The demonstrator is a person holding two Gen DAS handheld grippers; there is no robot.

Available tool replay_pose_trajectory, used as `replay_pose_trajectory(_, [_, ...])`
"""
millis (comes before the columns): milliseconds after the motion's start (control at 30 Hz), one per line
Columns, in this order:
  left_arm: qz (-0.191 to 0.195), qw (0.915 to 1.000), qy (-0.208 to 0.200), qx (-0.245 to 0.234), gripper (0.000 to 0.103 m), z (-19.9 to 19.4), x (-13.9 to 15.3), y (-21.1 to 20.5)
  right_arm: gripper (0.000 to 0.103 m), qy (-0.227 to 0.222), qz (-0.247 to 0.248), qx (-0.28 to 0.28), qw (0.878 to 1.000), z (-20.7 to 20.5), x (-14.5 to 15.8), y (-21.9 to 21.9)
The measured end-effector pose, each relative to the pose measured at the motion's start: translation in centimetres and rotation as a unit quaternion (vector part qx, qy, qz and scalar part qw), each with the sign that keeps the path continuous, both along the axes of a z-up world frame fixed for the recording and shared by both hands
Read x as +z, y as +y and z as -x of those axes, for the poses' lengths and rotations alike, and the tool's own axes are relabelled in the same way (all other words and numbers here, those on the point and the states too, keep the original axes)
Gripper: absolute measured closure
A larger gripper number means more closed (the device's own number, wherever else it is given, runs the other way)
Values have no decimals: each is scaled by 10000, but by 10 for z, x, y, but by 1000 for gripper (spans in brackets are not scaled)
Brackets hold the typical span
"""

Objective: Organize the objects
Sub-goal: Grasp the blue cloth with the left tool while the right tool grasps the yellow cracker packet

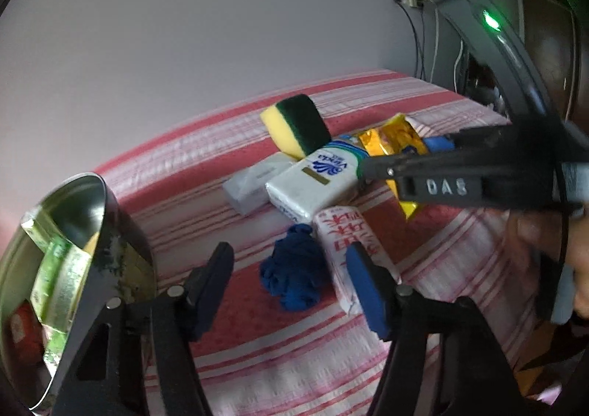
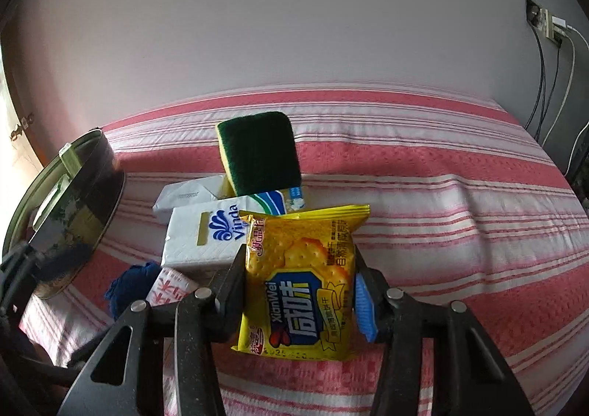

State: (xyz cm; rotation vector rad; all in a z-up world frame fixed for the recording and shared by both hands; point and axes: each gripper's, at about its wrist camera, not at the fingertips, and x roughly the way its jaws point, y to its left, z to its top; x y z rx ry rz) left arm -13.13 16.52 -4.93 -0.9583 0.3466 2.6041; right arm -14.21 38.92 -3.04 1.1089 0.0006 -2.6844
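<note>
Right gripper (image 2: 300, 292) angled down, clamping yellow cracker packet (image 2: 300, 283); left gripper (image 1: 291, 278) tilted down, released, straddling blue cloth (image 1: 294, 268).

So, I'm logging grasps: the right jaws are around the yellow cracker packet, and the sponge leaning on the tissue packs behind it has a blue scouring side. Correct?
Nearly. The sponge's scouring side is dark green, not blue, on a yellow body; the right wrist view shows it. The rest stands: the right gripper has the yellow cracker packet between its jaws, and the sponge leans on the tissue packs behind.

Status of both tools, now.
Left tool: open, straddling the blue cloth, not gripping it.
Right tool: shut on the yellow cracker packet.
</note>
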Motion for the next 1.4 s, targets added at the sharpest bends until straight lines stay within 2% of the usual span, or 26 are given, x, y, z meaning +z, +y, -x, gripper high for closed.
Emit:
replay_pose_trajectory(100, [-79, 9999, -98, 71, 42, 3, 1, 0, 51, 12, -51, 27, 10000, -1, 0, -2])
replay_pose_trajectory(200, [-180, 9996, -95, 194, 43, 2, 1, -4, 51, 9, -66, 31, 10000, 0, 0, -4])
replay_pose_trajectory(333, [-96, 9996, -165, 191, 42, 4, -5, -3, 51, 42, -130, 16, 9999, 0, 1, -6])
replay_pose_trajectory(433, [209, 9996, -149, 101, 43, 1, -9, 9, 51, 78, -163, 12, 9998, -2, 2, -6])
replay_pose_trajectory(533, [221, 9986, -479, -38, 45, 9, -16, 17, 51, 37, -128, -1, 9999, -1, 1, -5])
replay_pose_trajectory(600, [-39, 9974, -712, -66, 52, 16, -17, 12, 51, 12, -114, 1, 9999, 0, 0, -4])
replay_pose_trajectory(667, [-144, 9968, -773, -106, 68, 14, -18, 4, 51, 6, -126, -2, 9999, 0, 0, -5])
replay_pose_trajectory(700, [-155, 9968, -769, -133, 69, 12, -18, 4, 51, 18, -131, -3, 9999, -1, 0, -6])
replay_pose_trajectory(867, [-264, 9974, -667, -100, 70, 5, -15, -1, 51, 280, -120, -75, 9995, -8, 6, -5])
replay_pose_trajectory(1100, [-288, 9994, -113, 149, 70, -6, -3, -7, 51, 695, -19, -145, 9975, -19, 15, -4])
replay_pose_trajectory(1400, [-290, 9977, 445, 412, 70, -11, 3, -14, 51, 1191, 54, -228, 9926, -31, 24, -2])
